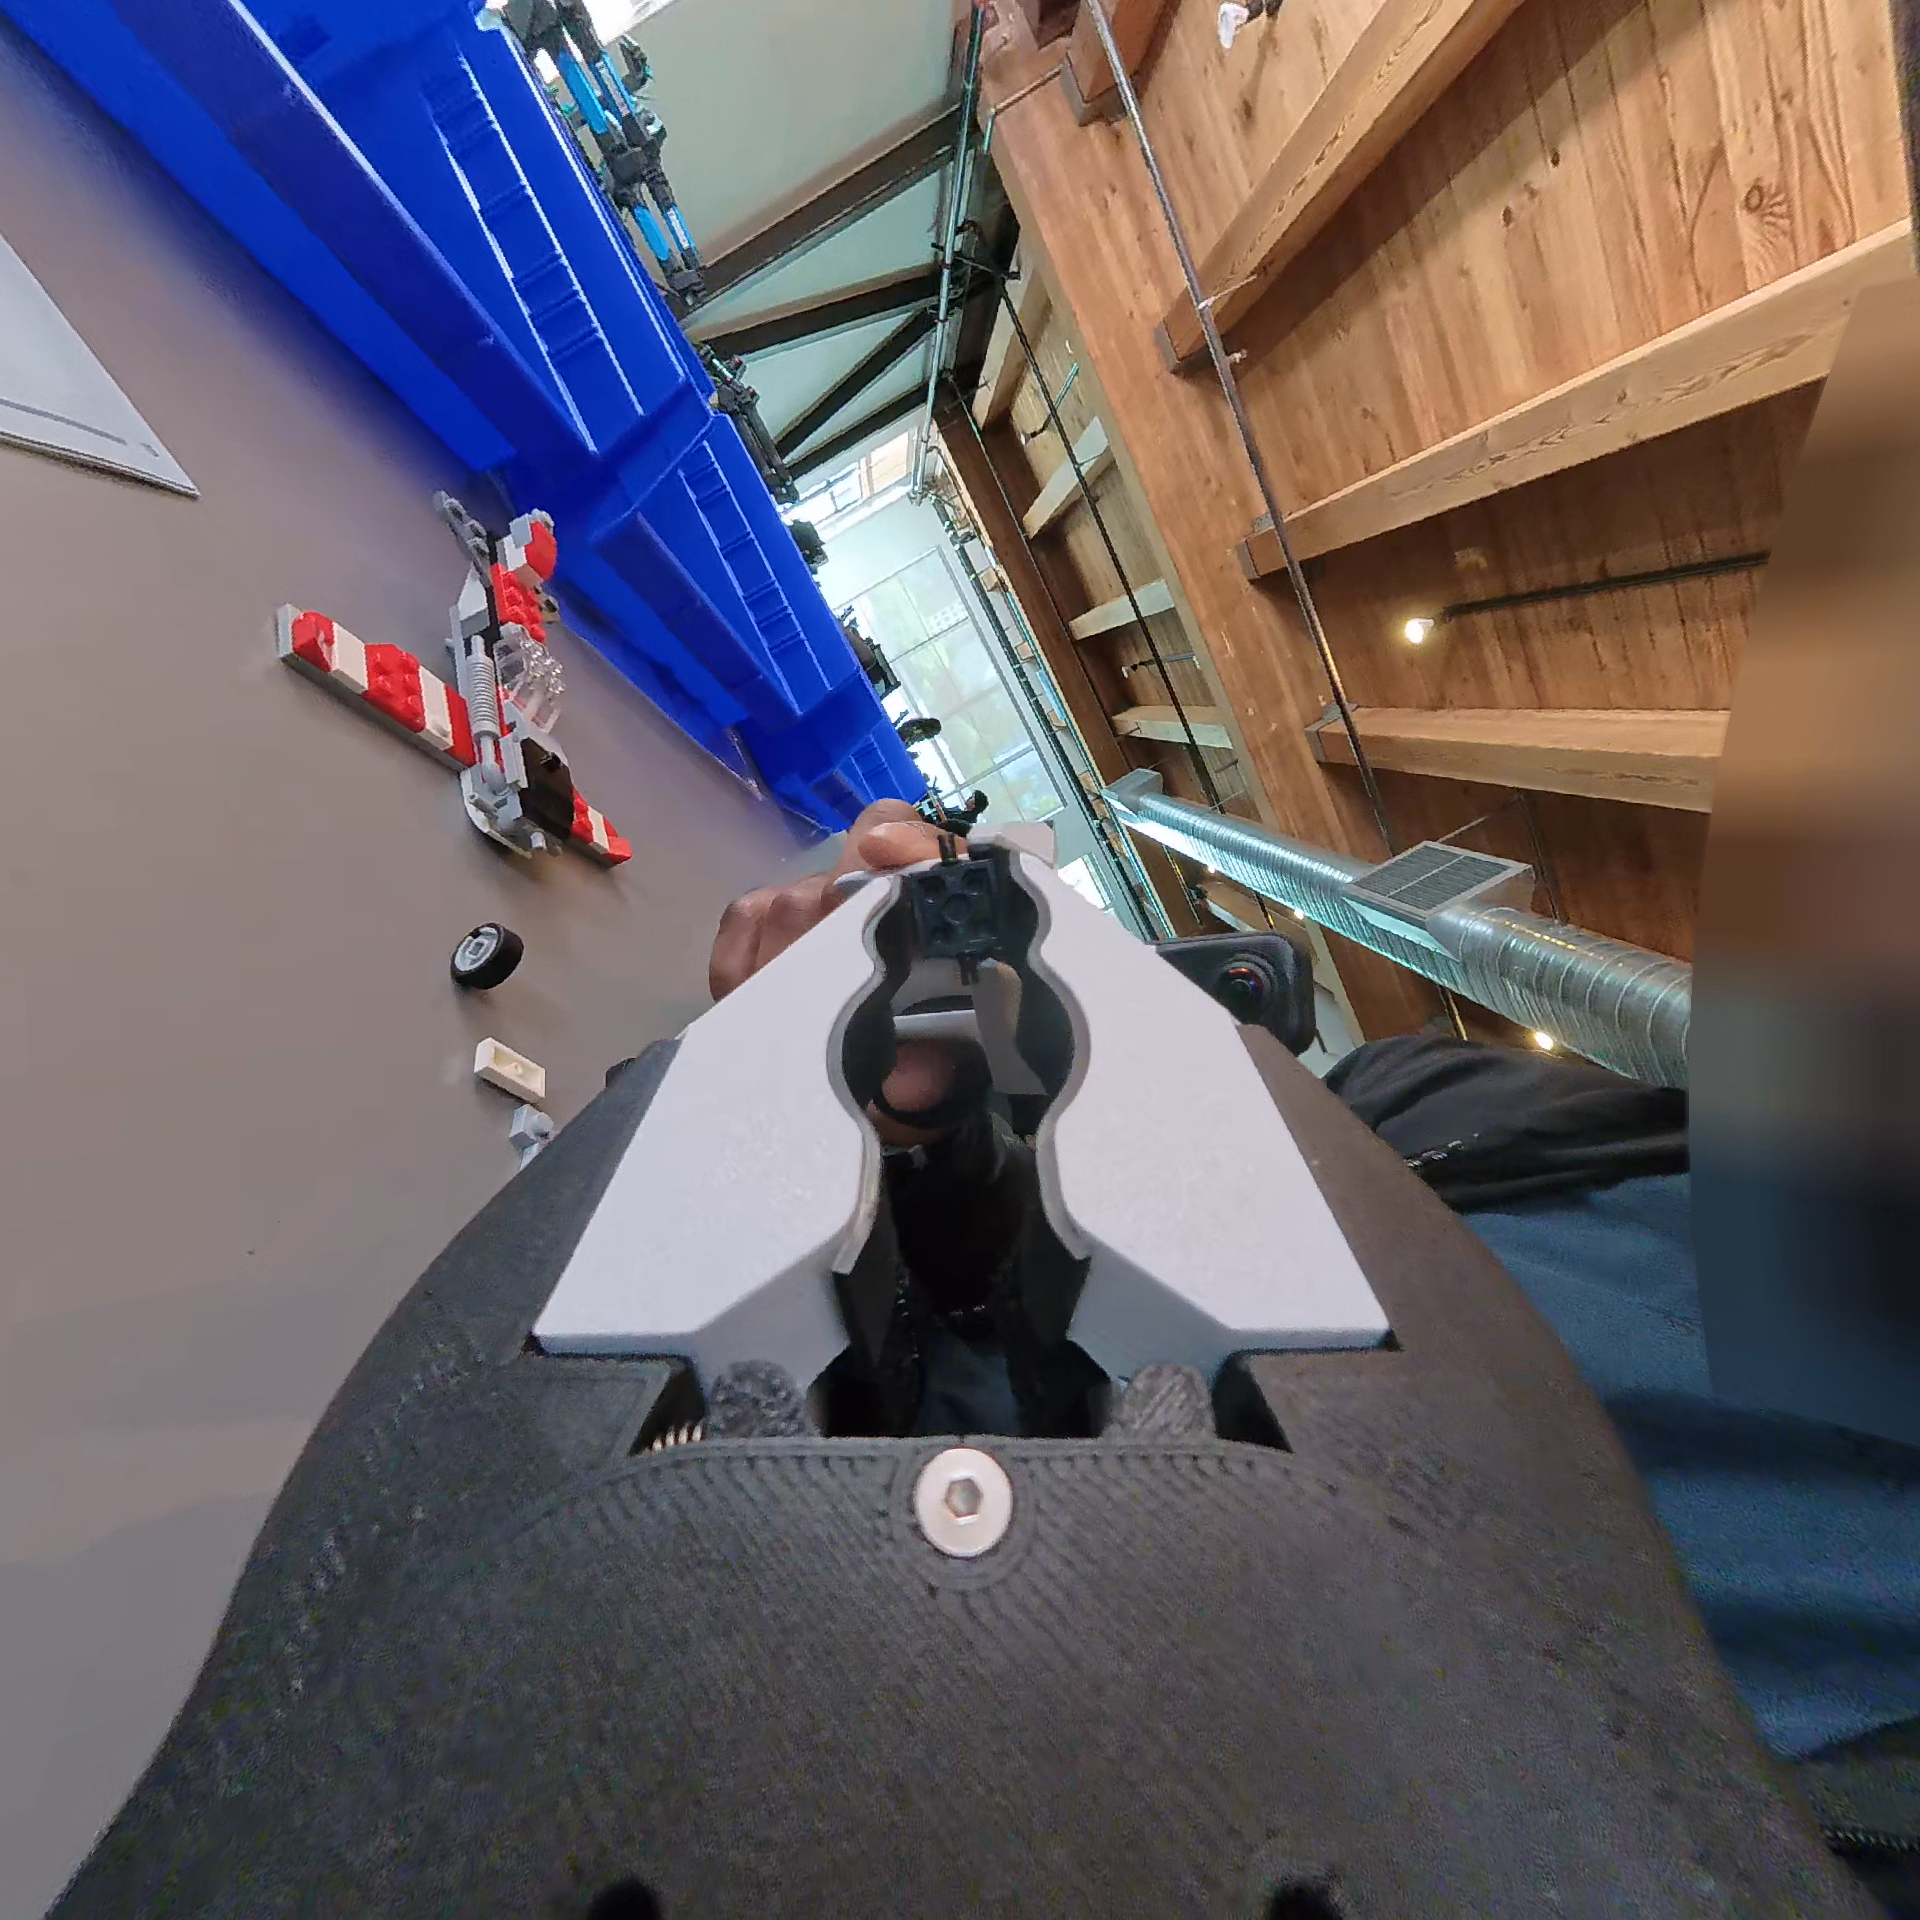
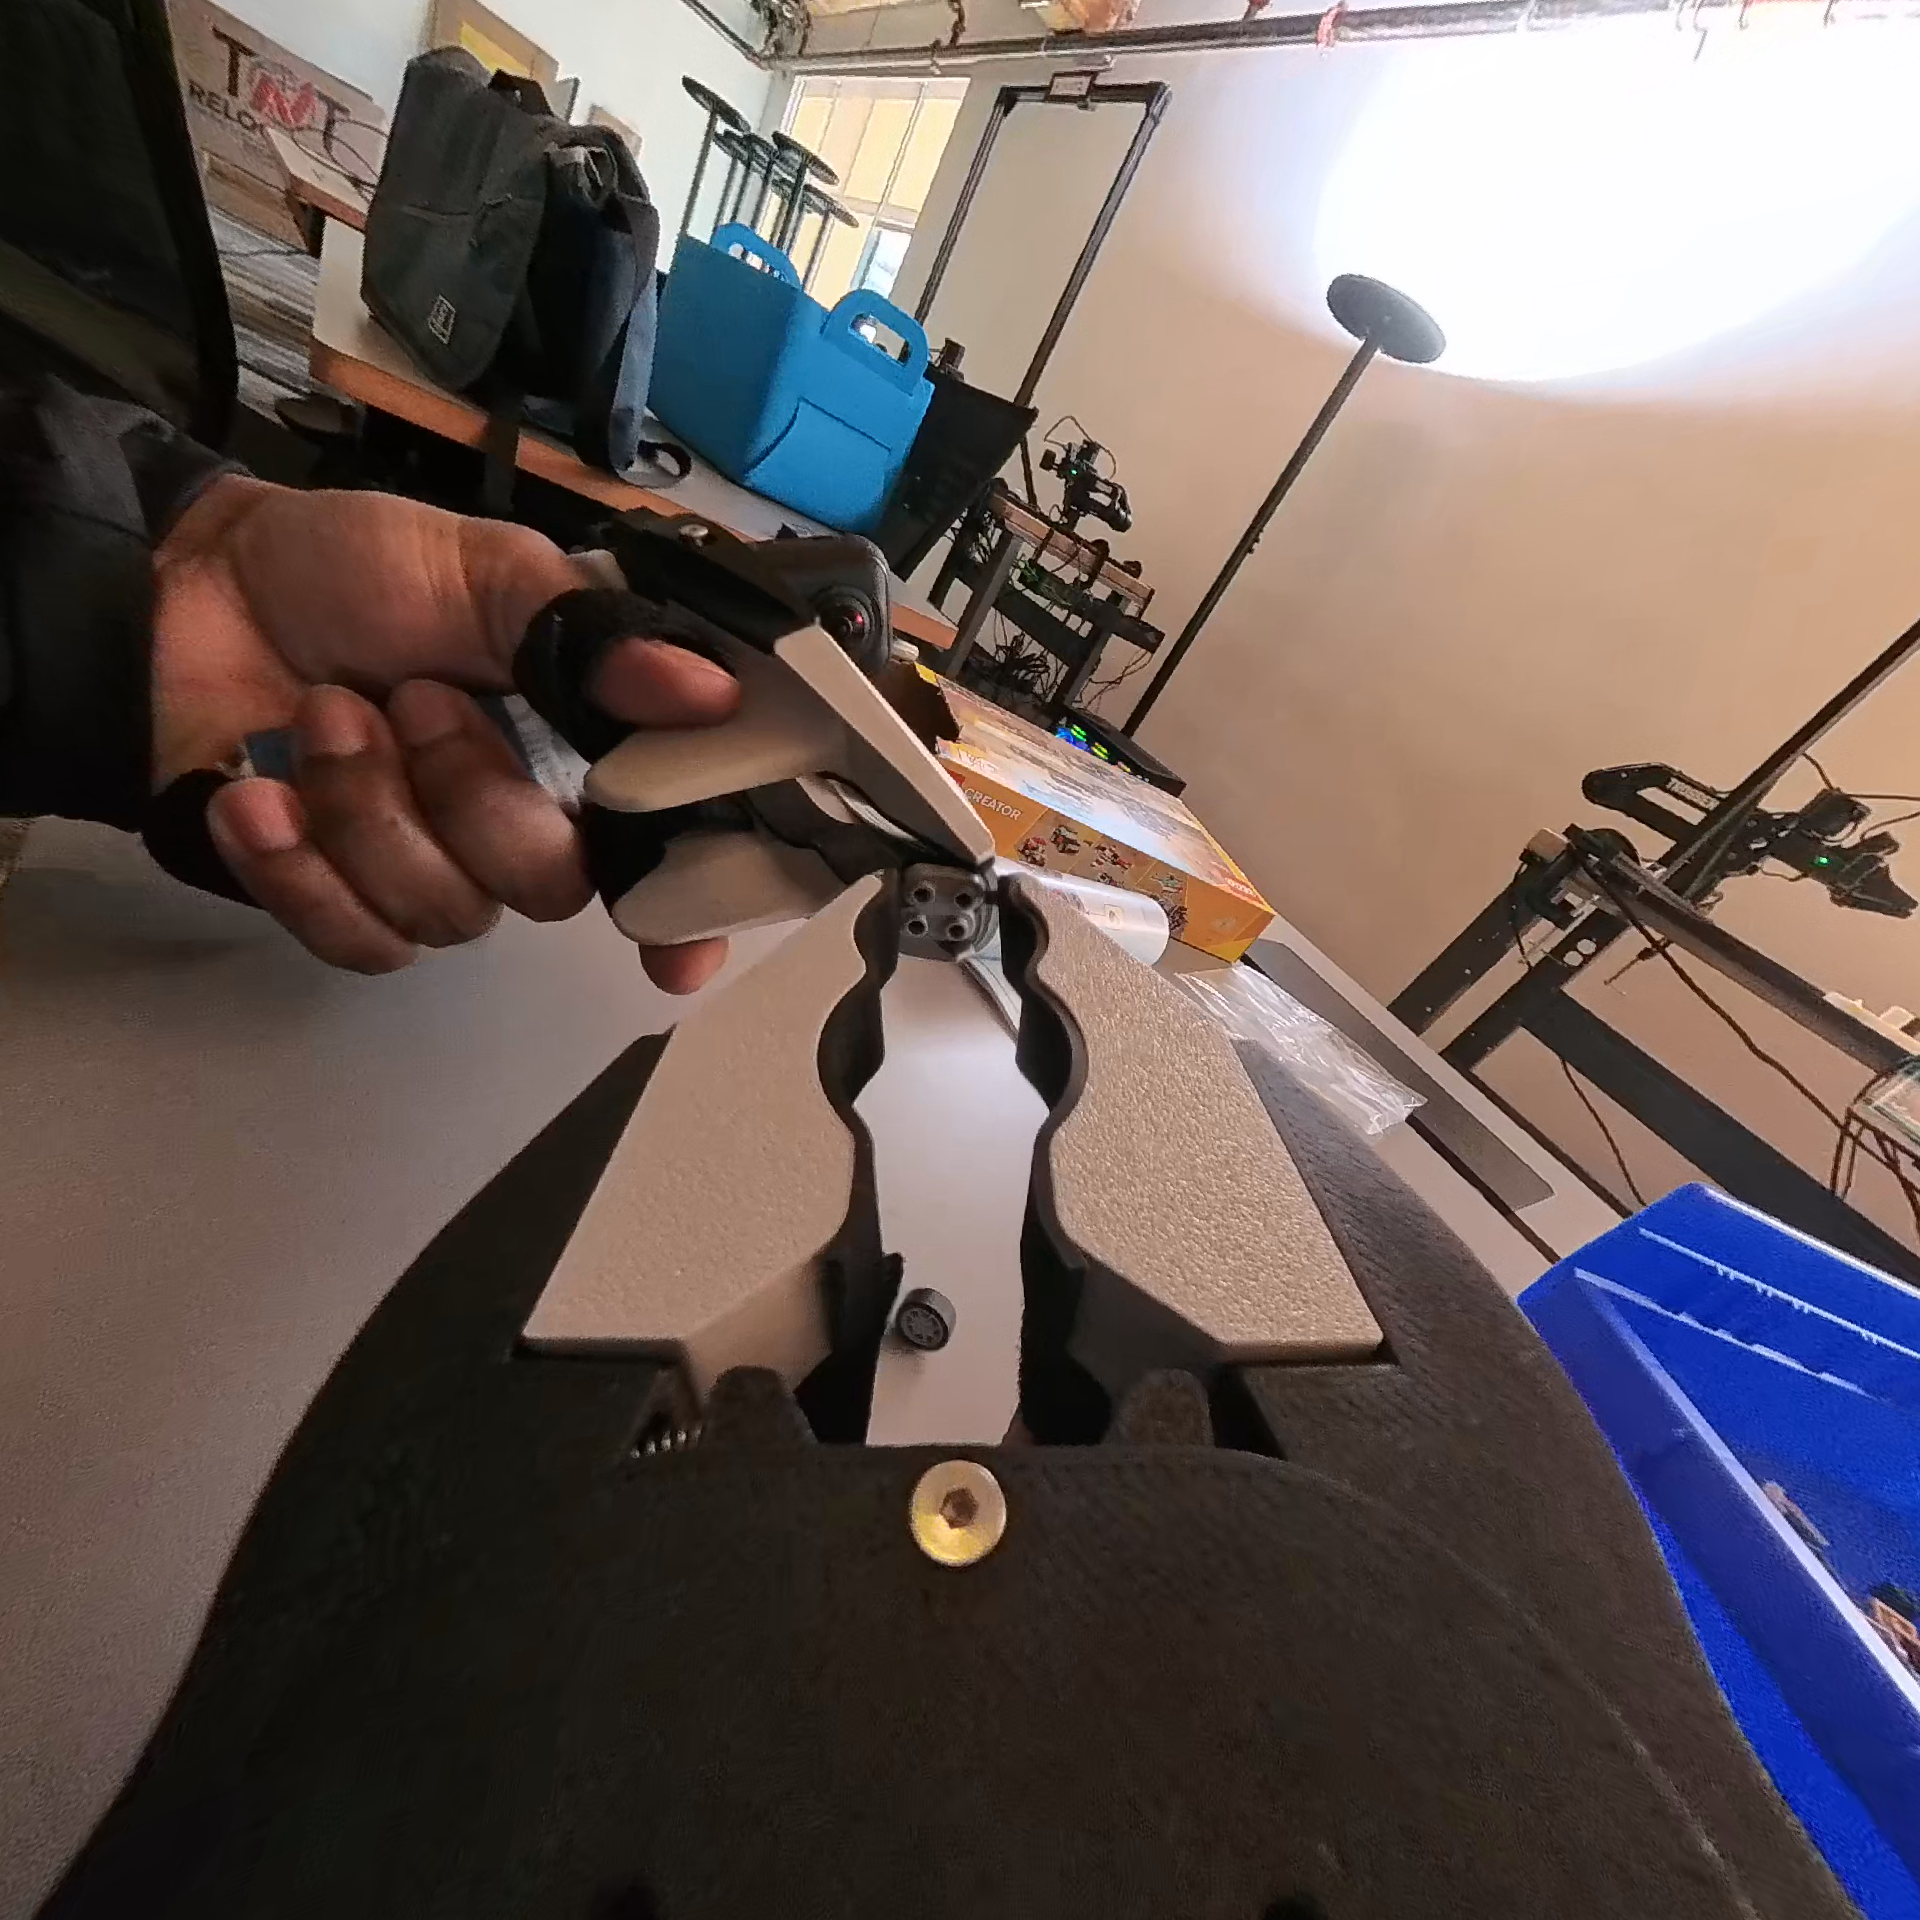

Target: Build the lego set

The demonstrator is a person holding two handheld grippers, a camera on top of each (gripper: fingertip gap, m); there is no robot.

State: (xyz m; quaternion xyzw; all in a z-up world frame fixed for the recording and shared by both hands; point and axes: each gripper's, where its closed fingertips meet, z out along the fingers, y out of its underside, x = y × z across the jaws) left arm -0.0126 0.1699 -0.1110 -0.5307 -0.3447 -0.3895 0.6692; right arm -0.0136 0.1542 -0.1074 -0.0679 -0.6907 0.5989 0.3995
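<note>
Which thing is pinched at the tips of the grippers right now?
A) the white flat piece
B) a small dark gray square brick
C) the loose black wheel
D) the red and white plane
B: the small dark gray brick sits between the left gripper tips, and the right gripper closes on the same brick; the black wheel, white piece and plane lie on the table.

Both claws have matt grey fingers [image 2: 748, 1164] with a fine grainy finish, set in rough black printed plastic. The tabletop [image 1: 208, 1143] is smooth, matt grey. The bins [image 1: 582, 343] are glossy blue plastic. The ceiling [image 1: 1455, 312] is knotty bare wood; the duct [image 1: 1538, 966] is ribbed metal.
</note>
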